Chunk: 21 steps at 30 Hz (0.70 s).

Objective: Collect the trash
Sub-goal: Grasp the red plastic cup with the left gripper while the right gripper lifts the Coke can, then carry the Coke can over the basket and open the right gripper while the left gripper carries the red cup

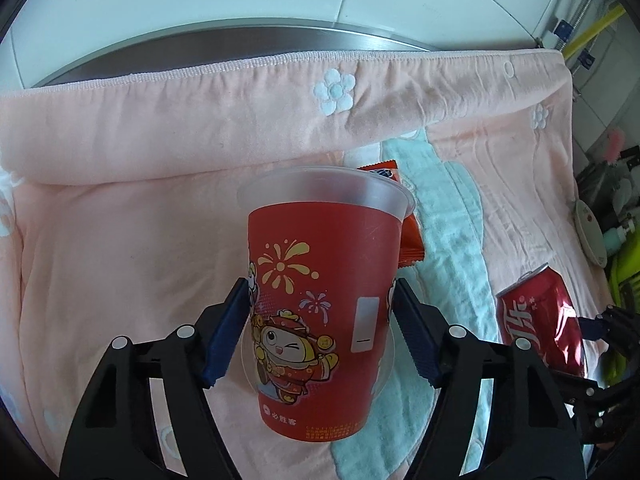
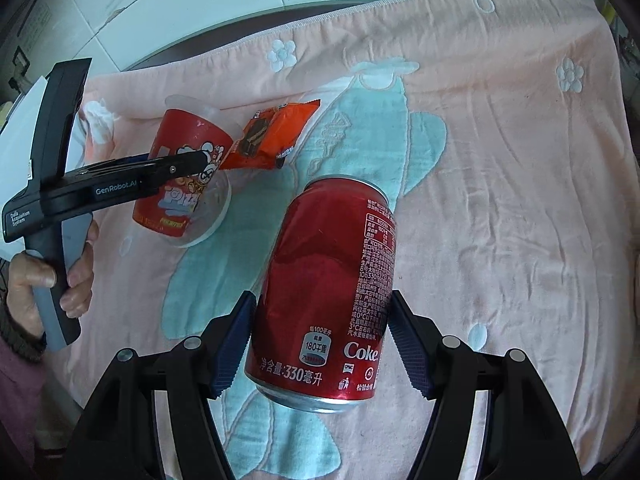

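Observation:
My left gripper (image 1: 322,316) is shut on a red printed plastic cup (image 1: 320,300), its pads pressing both sides; the cup also shows in the right wrist view (image 2: 184,184), tilted and lifted off the blanket. My right gripper (image 2: 322,332) is shut on a red Coke can (image 2: 332,280), which shows at the right in the left wrist view (image 1: 540,320). An orange snack wrapper (image 2: 272,136) lies on the blanket just behind the cup; in the left wrist view (image 1: 408,240) it is mostly hidden by the cup.
A pink blanket (image 2: 500,160) with a teal figure and white flowers covers the surface. A white cabinet with a steel rim (image 1: 240,36) stands behind. Crumpled white tissue (image 2: 98,118) lies at the blanket's far left. Clutter (image 1: 600,232) sits at the right edge.

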Tool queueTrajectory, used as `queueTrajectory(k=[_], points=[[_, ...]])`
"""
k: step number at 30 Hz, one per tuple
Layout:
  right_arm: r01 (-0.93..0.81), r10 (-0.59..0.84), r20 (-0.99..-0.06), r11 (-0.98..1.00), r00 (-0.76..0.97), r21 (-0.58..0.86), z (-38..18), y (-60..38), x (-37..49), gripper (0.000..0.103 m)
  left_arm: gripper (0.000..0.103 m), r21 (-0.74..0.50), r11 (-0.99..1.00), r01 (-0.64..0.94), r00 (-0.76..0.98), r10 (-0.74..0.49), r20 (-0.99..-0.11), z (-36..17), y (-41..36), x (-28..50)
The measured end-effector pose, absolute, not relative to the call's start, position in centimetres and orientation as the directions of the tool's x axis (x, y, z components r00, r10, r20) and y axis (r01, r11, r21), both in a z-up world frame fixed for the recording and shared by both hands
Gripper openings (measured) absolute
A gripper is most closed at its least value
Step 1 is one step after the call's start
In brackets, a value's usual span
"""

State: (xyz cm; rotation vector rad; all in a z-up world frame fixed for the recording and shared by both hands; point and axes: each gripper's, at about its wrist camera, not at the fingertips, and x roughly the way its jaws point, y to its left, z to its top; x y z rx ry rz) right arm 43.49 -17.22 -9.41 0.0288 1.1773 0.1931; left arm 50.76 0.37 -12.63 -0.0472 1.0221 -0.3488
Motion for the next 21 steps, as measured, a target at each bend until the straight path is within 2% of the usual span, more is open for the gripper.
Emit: queueTrajectory(k=[11, 21], points=[[-0.212, 0.191, -0.899, 0.971, 0.393, 0.113, -8.1, -15.5, 39.1, 0.064, 0.069, -0.169, 0.943, 0.287, 0.542, -0.305, -0.783, -9.1, 0.9, 45.6], [-0.314, 0.206, -0.880, 0.947, 0.429, 0.068, -6.3, -13.5, 33.4, 0.064, 0.069, -0.184, 0.944, 0.273, 0.610, -0.318, -0.726, -5.0, 3.4, 36.8]])
